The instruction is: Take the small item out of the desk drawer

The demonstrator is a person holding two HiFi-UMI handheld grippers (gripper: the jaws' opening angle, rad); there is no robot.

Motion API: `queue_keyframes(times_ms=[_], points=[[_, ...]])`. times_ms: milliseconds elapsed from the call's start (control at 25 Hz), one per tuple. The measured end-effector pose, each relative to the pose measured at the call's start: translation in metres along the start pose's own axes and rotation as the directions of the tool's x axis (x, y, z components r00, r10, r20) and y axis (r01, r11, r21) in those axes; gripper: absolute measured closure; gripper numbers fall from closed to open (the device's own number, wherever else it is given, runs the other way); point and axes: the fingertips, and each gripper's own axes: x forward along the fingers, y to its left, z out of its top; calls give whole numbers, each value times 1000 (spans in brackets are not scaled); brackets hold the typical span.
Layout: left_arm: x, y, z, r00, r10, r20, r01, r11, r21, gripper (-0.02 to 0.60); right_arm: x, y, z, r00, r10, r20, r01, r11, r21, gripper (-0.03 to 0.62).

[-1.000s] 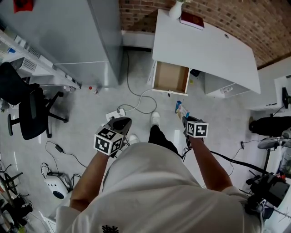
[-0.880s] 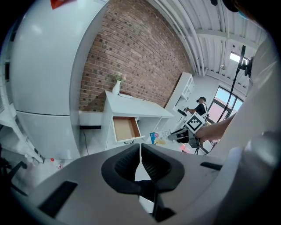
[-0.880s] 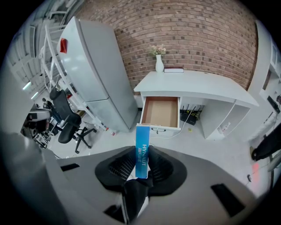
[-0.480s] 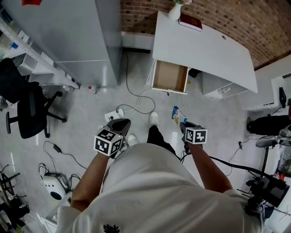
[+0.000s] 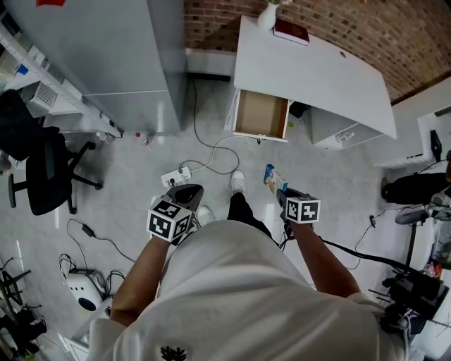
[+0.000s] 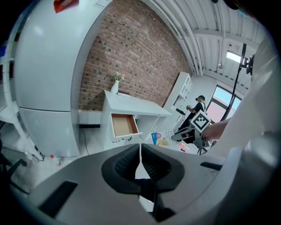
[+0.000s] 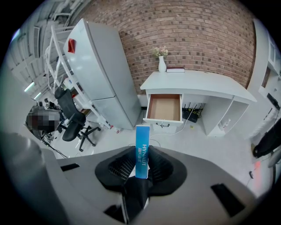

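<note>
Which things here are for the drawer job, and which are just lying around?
For the job: blue box, held in the right hand-held gripper; open drawer; desk.
Just around: office chair, power strip, vase, red book.

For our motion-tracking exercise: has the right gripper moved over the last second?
Yes. The right gripper, shut on the blue box, has drawn back from the open drawer, toward the person.
</note>
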Motion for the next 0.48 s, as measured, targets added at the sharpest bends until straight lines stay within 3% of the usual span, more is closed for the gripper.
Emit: queue_keyframes(times_ms=[480], points=[[0,-4,-2,1000,-13,-9,14,1000,13,551,-5,6,-4,1000,9,11,-10,1000,21,485]])
